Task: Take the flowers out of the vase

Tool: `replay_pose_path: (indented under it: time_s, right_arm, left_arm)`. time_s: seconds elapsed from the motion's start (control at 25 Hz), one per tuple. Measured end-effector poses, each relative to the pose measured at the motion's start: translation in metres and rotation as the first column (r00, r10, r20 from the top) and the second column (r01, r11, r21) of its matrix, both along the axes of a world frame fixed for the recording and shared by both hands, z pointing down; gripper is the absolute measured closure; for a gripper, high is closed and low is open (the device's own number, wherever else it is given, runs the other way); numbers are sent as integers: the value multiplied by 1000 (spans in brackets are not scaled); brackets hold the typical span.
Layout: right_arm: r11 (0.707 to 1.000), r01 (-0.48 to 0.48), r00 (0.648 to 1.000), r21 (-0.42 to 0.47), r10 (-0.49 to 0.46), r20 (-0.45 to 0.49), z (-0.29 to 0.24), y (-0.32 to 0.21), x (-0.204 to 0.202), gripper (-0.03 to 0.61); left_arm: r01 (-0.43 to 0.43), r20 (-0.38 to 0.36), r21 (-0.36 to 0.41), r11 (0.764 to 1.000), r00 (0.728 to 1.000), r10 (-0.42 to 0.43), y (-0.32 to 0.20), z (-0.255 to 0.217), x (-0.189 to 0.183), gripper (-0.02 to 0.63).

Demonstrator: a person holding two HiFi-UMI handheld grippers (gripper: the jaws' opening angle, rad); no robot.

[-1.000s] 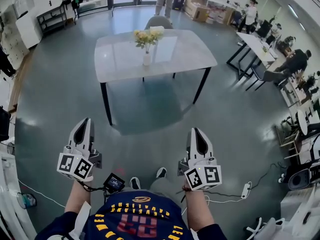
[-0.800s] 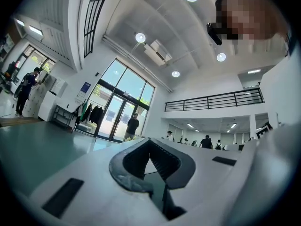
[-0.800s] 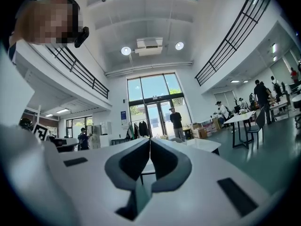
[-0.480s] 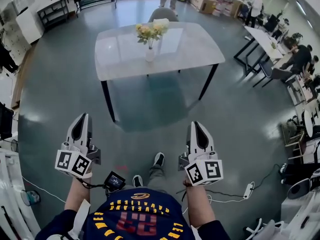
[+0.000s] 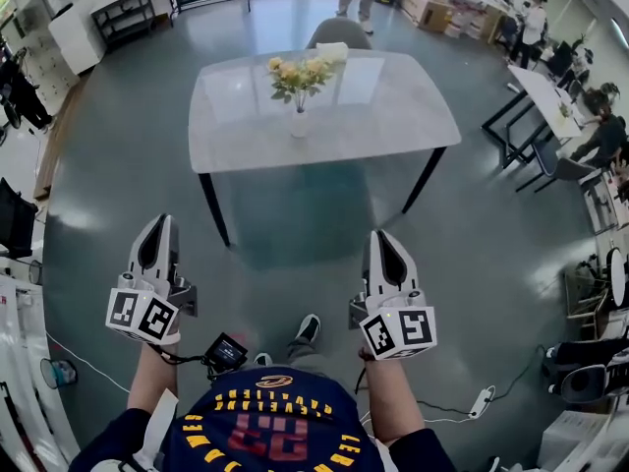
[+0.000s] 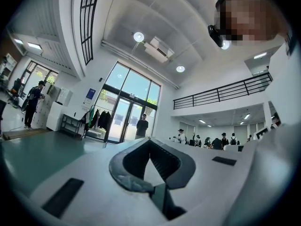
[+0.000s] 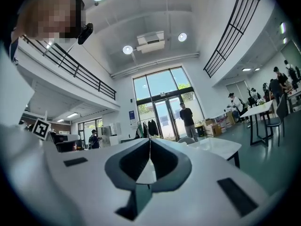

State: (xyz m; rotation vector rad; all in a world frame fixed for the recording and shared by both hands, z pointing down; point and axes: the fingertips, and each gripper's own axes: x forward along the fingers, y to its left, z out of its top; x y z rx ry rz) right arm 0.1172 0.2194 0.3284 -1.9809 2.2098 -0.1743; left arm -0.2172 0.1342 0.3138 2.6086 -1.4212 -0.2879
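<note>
Yellow and white flowers (image 5: 298,73) stand in a small white vase (image 5: 299,124) near the middle of a grey table (image 5: 393,116) ahead of me. My left gripper (image 5: 159,226) and my right gripper (image 5: 381,241) are held level over the floor, well short of the table, both shut and empty. In the left gripper view the jaws (image 6: 149,140) meet at their tips with nothing between them. In the right gripper view the right gripper (image 7: 149,140) is likewise shut, and the table edge (image 7: 221,147) shows beyond it.
A grey chair (image 5: 339,33) stands behind the table. Other tables (image 5: 543,91) with seated people are at the right, a shelf (image 5: 123,18) at the far left. A power strip (image 5: 481,401) and cable lie on the floor at lower right. A person (image 7: 188,120) stands by the glass doors.
I have walked toward the table: it and the vase now sit lower and larger in the head view. Both grippers stayed shut and kept their places relative to my body.
</note>
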Motion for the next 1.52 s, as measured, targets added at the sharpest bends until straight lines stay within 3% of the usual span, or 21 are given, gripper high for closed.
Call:
replay_pose_path:
  time_s: [0.52,1.0,1.28,1.52]
  right_arm:
    - [999,36,998,28,-37,60,1,-49,97,571]
    - [1000,22,997,1,-22,72,18,-78,130,571]
    - [999,-35,999,-21,36,26,20,-100,154,571]
    - [998,-46,999,-50,47,19,26,-151,159,571]
  left_arm:
    - [50,59,39,998,997,-53,-31,-26,81,612]
    - [39,56,8,999,998,-40,-70,-11,117,612]
    - [-12,27,-4,1000,1000,13,-118,1,144,612]
    - [-31,18,-21,999,999,32,-173,10,153,612]
